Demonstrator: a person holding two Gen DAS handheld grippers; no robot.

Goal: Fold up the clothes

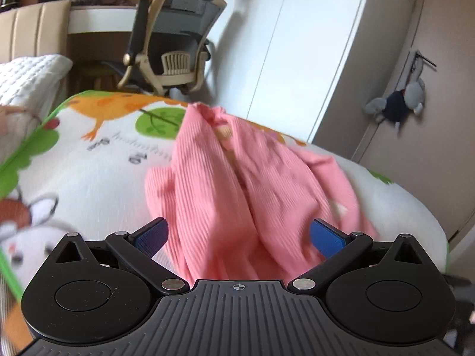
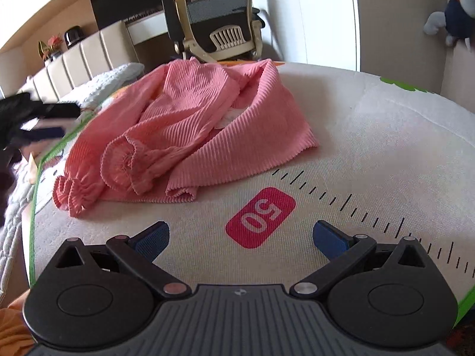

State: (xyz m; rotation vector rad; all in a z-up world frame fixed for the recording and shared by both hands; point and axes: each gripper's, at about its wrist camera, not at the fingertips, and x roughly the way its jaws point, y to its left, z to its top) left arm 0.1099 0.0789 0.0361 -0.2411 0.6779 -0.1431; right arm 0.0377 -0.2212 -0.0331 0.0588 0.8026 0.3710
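A pink ribbed garment (image 2: 190, 124) lies crumpled on a white cartoon-print mat (image 2: 371, 136), its ruffled cuffs (image 2: 124, 160) toward the near left. My right gripper (image 2: 240, 235) is open, hovering over the mat's red "50" mark, a short way in front of the garment and touching nothing. In the left wrist view the same pink garment (image 1: 237, 195) fills the middle, blurred, and my left gripper (image 1: 237, 235) stands open with the bunched cloth lying between its blue pads (image 1: 325, 235), not clamped. The left gripper also shows as a dark blur (image 2: 32, 118) at the far left.
The mat covers a bed with a beige padded headboard (image 2: 77, 62) and a white pillow (image 1: 26, 80). A beige office chair (image 2: 219, 17) stands behind the bed by a desk. A plush toy (image 1: 397, 103) hangs on the door at right. White wardrobe doors (image 1: 297, 44) rise behind.
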